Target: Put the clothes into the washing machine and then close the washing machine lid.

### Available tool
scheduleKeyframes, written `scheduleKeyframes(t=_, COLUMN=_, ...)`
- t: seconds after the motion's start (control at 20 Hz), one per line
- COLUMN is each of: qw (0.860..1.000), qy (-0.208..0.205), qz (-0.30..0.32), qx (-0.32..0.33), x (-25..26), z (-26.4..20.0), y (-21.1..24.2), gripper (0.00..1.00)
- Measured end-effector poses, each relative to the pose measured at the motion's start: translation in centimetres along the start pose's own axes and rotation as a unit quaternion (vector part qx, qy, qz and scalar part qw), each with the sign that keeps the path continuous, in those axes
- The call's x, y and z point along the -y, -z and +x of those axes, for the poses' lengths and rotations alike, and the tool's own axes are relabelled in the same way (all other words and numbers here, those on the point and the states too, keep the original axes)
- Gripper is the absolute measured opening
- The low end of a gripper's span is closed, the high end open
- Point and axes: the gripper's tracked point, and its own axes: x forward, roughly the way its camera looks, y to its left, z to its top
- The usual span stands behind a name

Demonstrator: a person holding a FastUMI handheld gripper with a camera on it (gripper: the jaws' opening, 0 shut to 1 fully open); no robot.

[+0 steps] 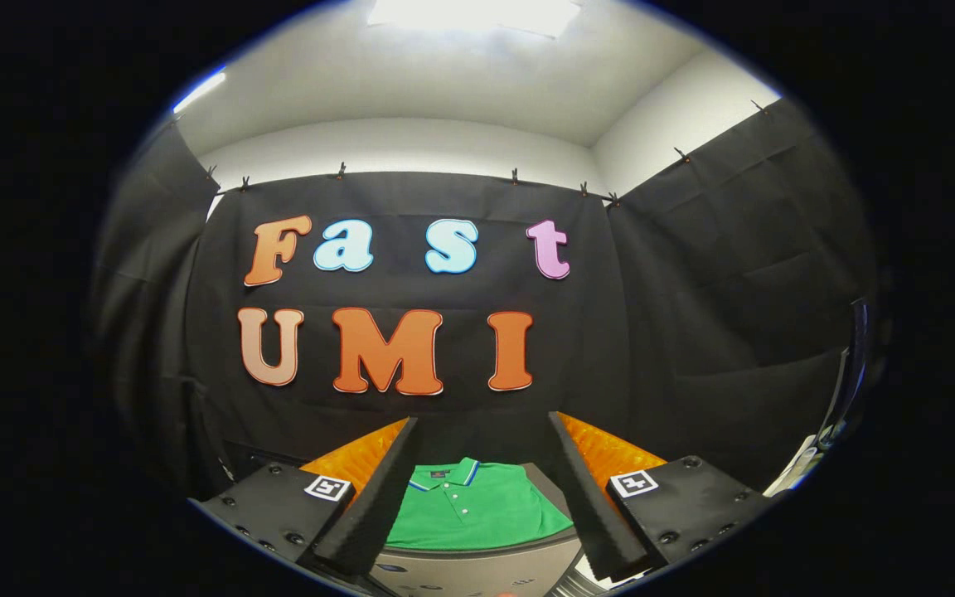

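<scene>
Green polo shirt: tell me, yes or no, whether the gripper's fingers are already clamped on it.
No. The gripper is open, its fingers spread wide, and the green polo shirt lies flat beyond them, untouched.

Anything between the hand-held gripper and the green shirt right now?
Nothing visible. The hand-held gripper is open, and the green polo shirt lies flat just ahead, seen in the gap between the fingers with nothing over it. A grey curved edge sits below the shirt, nearer the gripper; I cannot tell what it is.
</scene>
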Motion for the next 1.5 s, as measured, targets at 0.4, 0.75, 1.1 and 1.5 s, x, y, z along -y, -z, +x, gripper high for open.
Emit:
scheduleKeyframes(t=0.4, qw=0.993, qy=-0.046, qz=-0.015, qx=-0.106, x=-1.8, z=9.3, y=3.7, gripper=0.98)
scheduleKeyframes(t=0.75, qw=0.965, qy=-0.075, qz=-0.044, qx=-0.247, x=-3.5, z=18.6, y=12.2, gripper=0.99)
scheduleKeyframes(t=1.1, qw=0.902, qy=-0.100, qz=-0.030, qx=-0.420, x=-4.6, z=21.2, y=23.5, gripper=0.99)
scheduleKeyframes(t=1.5, qw=0.811, qy=-0.096, qz=-0.053, qx=-0.575, x=-2.6, z=19.7, y=30.8, gripper=0.99)
